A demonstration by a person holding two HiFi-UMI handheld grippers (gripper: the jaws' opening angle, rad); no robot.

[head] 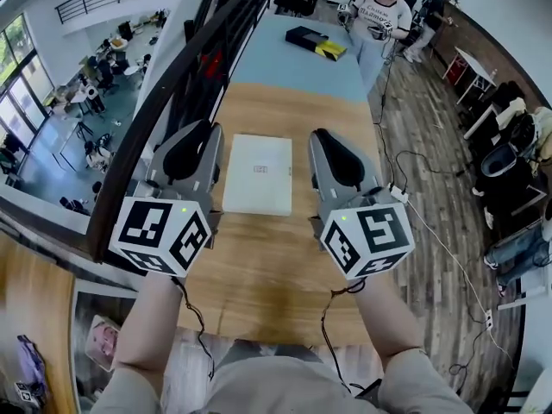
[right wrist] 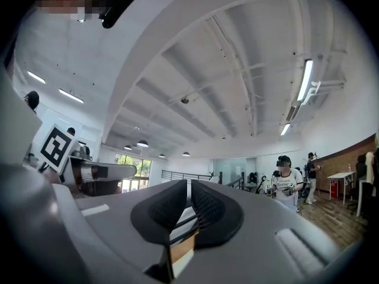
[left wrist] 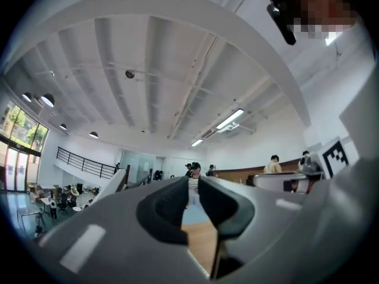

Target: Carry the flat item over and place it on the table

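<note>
Right now we are holding the left gripper [head: 200, 136] and the right gripper [head: 326, 141] over the wooden table [head: 259, 266], one on each side of the white flat item [head: 258, 173]. That item is lying flat on the tabletop between them, towards the far half of the wood, its long sides running away from us. Neither gripper is gripping it: the left one is hanging beside its left edge and the right one beside its right edge.

Both grippers are pointing away from us and tilting upward, so their own views are taking in mostly ceiling. In the left gripper view the dark pads [left wrist: 163, 209] are standing almost together, leaving only a thin slit through which we are seeing the table and the far room; nothing is sitting between them. In the right gripper view the pads [right wrist: 210, 209] are closing down to an even narrower slit, and they are holding nothing either.

Each marker cube, left [head: 164, 234] and right [head: 368, 241], is facing us at the near end.

Farther off, a light blue table [head: 285, 67] is adjoining the wooden one, carrying a black and yellow object [head: 316, 41], and a person [head: 377, 15] is standing at its far right corner.
</note>
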